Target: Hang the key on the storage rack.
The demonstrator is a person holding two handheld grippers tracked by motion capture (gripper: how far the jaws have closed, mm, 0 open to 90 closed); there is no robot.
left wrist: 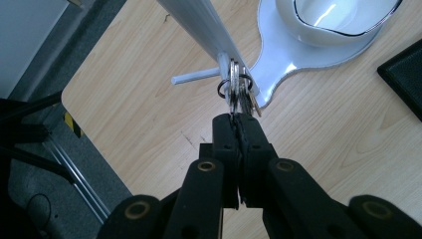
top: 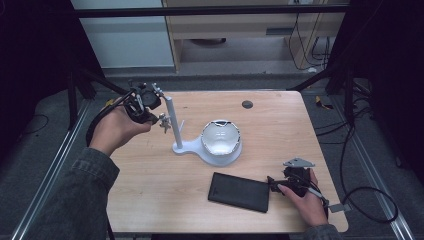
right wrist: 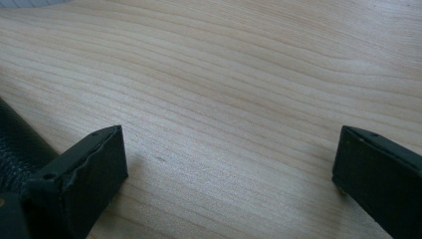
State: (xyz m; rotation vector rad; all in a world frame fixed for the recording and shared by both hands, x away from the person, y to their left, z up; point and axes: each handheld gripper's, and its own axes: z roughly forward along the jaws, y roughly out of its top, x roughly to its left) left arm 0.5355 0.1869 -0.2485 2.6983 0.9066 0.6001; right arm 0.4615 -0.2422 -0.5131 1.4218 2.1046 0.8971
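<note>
A white stand has an upright post (top: 171,122), a thin side peg (left wrist: 194,76) and a flat base that carries a white bowl (top: 221,137). A bunch of keys (left wrist: 238,94) on a ring hangs right at the post, by the peg's root. My left gripper (left wrist: 238,118) is shut on the lower end of the keys and reaches in from the left (top: 156,119). My right gripper (top: 272,184) rests low at the front right with its jaws wide open (right wrist: 229,154) over bare wood. A black wallet (top: 239,191) lies flat just left of it, its edge (right wrist: 15,144) beside one jaw.
The wooden table (top: 280,130) has a small dark round mark (top: 247,104) near its far edge. Cables (top: 370,200) trail over the floor to the right. Metal rails run along both sides of the table.
</note>
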